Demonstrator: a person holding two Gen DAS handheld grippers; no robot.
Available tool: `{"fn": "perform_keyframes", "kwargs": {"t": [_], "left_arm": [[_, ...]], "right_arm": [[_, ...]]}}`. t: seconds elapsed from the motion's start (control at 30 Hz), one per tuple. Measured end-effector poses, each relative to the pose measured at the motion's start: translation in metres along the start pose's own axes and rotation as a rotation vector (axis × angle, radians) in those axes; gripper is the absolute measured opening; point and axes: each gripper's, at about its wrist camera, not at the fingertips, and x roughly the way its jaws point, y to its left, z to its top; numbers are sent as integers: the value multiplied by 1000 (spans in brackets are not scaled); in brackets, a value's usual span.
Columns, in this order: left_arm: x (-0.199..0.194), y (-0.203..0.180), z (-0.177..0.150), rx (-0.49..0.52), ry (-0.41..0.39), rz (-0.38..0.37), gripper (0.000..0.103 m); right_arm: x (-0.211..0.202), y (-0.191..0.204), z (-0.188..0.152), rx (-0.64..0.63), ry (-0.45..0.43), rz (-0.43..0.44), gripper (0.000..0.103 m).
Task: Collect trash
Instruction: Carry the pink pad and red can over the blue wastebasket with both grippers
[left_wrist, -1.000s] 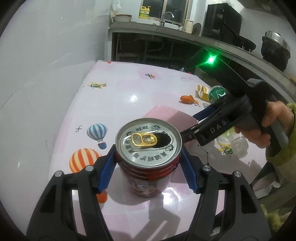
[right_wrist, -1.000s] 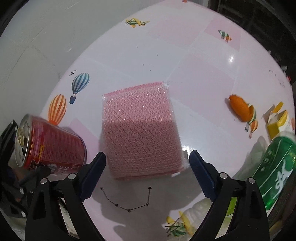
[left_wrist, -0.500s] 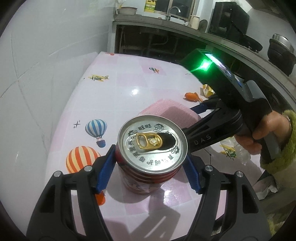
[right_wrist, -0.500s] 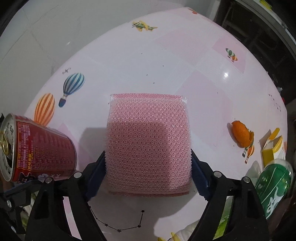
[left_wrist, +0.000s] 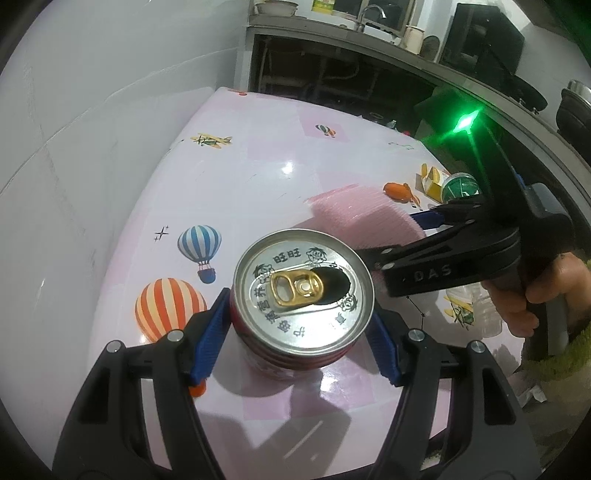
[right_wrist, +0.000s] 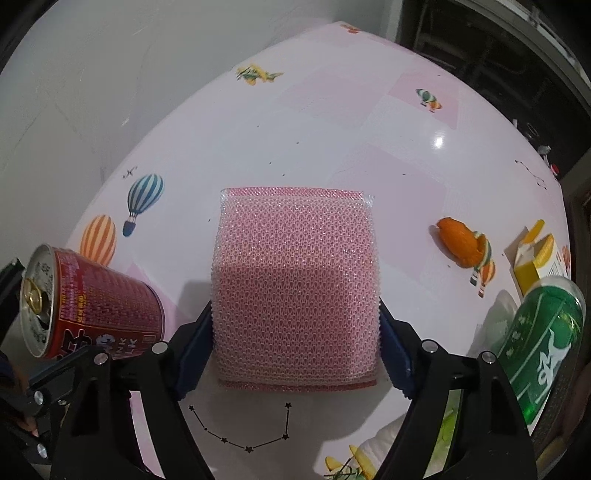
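On the pink balloon-print table the left gripper is clamped on the upright red can, while the right gripper has just been closing, its blue pads now touching both sides of the pink mesh sponge. My worry is the two tools sit close together; a careless lift could knock the open can, and the soft sponge may squash and slip free.

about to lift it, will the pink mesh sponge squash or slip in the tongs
The pink mesh sponge probably squashes: it looks soft and puffy. Its netted cover likely gives the right tongs, which have just been closing around it, good friction. Likely light for its bulk.
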Motion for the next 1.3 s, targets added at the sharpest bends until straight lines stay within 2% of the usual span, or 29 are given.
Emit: {"fn": "perform_keyframes", "kwargs": {"t": [0.37,1.0,1.17,1.3], "left_arm": [[-3,2,-1,-22,8,11,64],[-31,-12,1,24,-62,54,64],[-39,-19,3,39,-83,36,64],[-47,-27,10,62,-107,-7,64]], "right_arm": [[-22,-18,-5,92,-64,41,76],[-74,-35,-20,187,-191,115,76],[-97,-40,-33,218,-252,127,76],[-118,-48,-50,276,-309,128,76]]}}
